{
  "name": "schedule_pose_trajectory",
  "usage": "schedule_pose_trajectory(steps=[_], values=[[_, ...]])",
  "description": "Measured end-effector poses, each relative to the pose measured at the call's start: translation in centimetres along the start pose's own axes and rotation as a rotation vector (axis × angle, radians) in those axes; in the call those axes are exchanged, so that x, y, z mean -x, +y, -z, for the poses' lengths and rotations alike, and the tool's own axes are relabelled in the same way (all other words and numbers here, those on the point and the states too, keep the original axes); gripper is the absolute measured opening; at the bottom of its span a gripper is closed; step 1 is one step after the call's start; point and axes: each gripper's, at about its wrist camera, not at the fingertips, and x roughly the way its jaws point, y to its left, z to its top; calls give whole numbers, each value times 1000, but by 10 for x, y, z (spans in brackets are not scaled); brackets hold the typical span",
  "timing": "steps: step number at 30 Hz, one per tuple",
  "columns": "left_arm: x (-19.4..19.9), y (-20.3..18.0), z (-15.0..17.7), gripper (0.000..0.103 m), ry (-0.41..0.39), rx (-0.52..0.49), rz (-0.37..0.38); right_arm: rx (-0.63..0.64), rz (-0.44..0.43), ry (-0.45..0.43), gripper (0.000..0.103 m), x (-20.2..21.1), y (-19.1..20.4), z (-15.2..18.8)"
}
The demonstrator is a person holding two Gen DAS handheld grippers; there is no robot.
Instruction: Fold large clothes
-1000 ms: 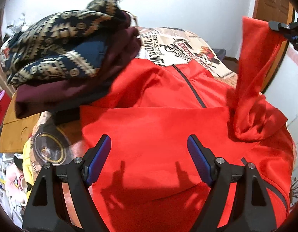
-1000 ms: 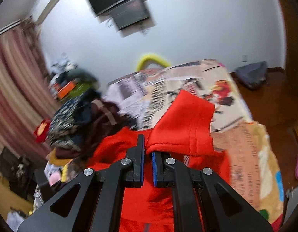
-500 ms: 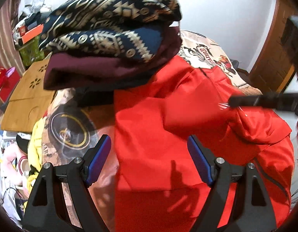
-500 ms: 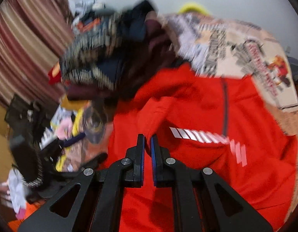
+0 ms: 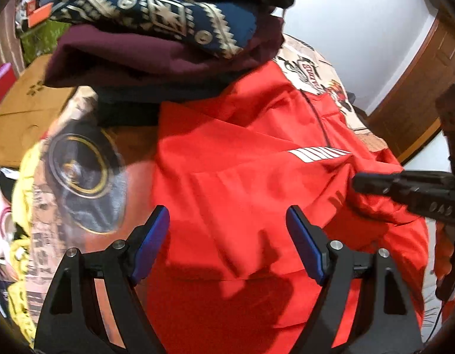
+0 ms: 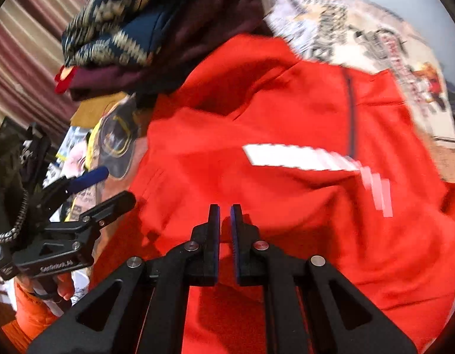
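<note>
Item: red jacket (image 5: 242, 183), spread on the bed (image 5: 310, 67) beneath both my tongs. Left tongs (image 5: 227, 244) stood wide apart, empty, above it. Right tongs (image 6: 225, 236) were nearly closed, holding nothing that I could see.

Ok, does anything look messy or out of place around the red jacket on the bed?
Yes. The red jacket lies rumpled, with creased folds across its front, and its upper left edge is tucked under the stack of folded clothes beside it. Nothing looks torn or spilled.
</note>
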Motion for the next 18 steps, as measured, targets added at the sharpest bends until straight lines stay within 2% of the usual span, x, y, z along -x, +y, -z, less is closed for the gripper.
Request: schedule_pose_trajectory(steps=[3,8,12,18], values=[[-7,-9,1,80,21,-4,17,2,51,-53,17,26,-15,3],[-13,-15,1,80,39,9,26,40,223,-194,47,75,-36,20],[-12,-7,2,80,48,52,16,15,305,-266,49,105,-59,34],[-12,18,7,80,74,164,36,-157,306,-294,49,124,-110,59]])
